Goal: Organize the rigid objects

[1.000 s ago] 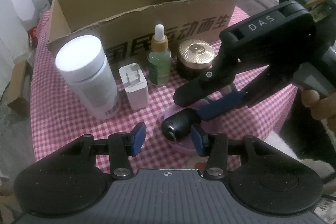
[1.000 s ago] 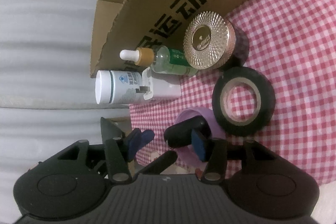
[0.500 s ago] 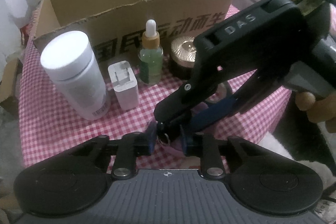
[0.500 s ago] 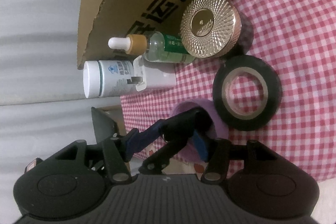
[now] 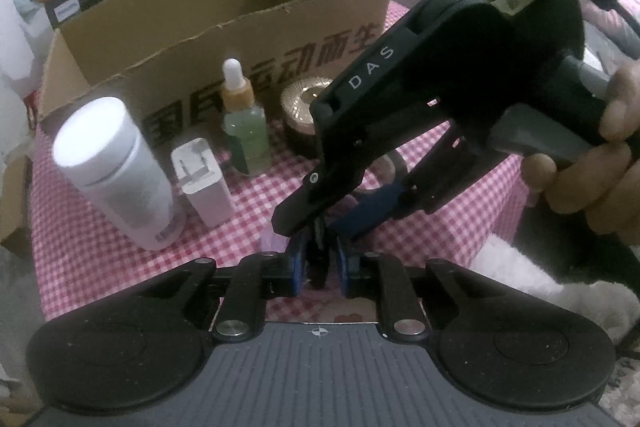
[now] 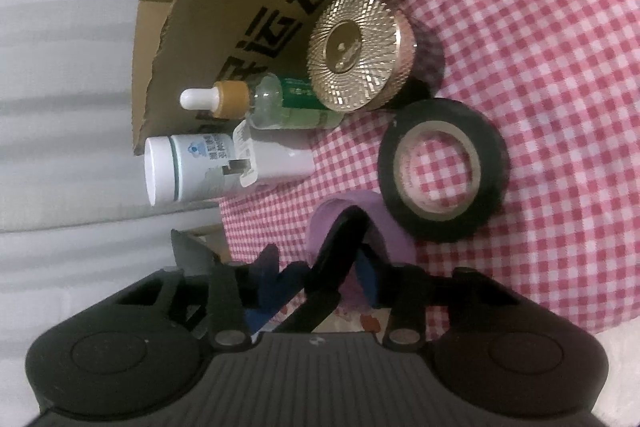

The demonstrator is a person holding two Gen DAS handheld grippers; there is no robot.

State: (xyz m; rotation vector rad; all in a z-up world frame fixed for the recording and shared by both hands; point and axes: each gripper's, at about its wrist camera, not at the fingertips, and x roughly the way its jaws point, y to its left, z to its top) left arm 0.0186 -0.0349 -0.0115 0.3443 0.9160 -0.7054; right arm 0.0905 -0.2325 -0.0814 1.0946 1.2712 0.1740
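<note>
left gripper (image 5: 318, 261): clenched on small black thing (image 5: 319, 259) | right gripper (image 6: 320, 277): closing around it | tape roll (image 6: 442, 169): 1 o'clock of purple lid (image 6: 384, 231)

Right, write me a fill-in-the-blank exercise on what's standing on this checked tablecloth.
1. The dropper bottle has a ____ rubber bulb on top.
2. The roll of black tape lies ____ on the tablecloth.
3. The plug adapter stands between the white canister and the ____ bottle.
4. Behind the gold-lidded jar stands a ____ box.

Missing words: white; flat; dropper; cardboard
</note>
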